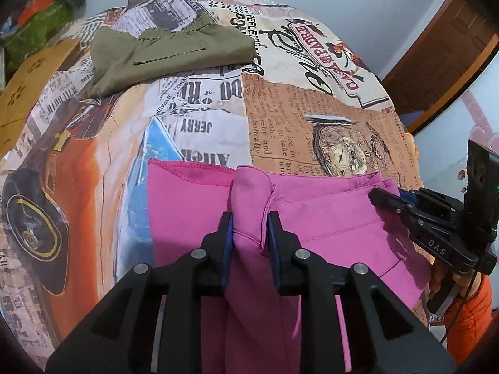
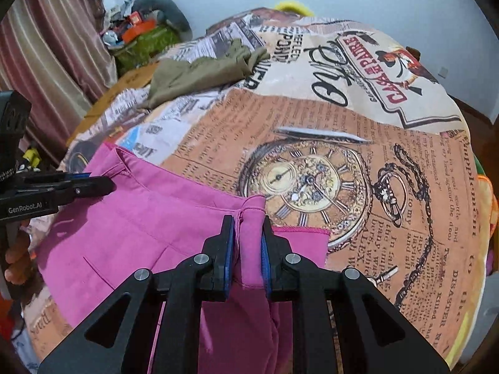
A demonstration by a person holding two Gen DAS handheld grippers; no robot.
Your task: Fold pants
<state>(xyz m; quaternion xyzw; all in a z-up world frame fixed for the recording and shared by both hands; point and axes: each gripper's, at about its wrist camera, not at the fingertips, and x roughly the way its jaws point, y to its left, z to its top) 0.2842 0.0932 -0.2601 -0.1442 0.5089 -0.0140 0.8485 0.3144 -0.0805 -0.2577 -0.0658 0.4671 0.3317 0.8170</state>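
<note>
Pink pants [image 1: 327, 218] lie on the newsprint-patterned cover [image 1: 202, 124] at its near edge and hang down toward me. My left gripper [image 1: 249, 221] is shut on a bunched fold of the pink fabric at one end of the upper edge. My right gripper [image 2: 248, 222] is shut on a similar fold of the pink pants [image 2: 140, 218] at the other end. Each gripper also shows in the other's view: the right gripper [image 1: 383, 198] at the fabric's right end and the left gripper [image 2: 103, 184] at its left end. Both are held by hands in orange sleeves.
Folded olive-green pants [image 1: 174, 53] rest at the far side of the cover [image 2: 374, 155]. A pile of clutter [image 2: 140, 31] and a striped curtain [image 2: 46, 46] stand at the far left. A brown cardboard piece [image 1: 28, 87] lies by the left edge, and a wooden door [image 1: 452, 46] stands at the right.
</note>
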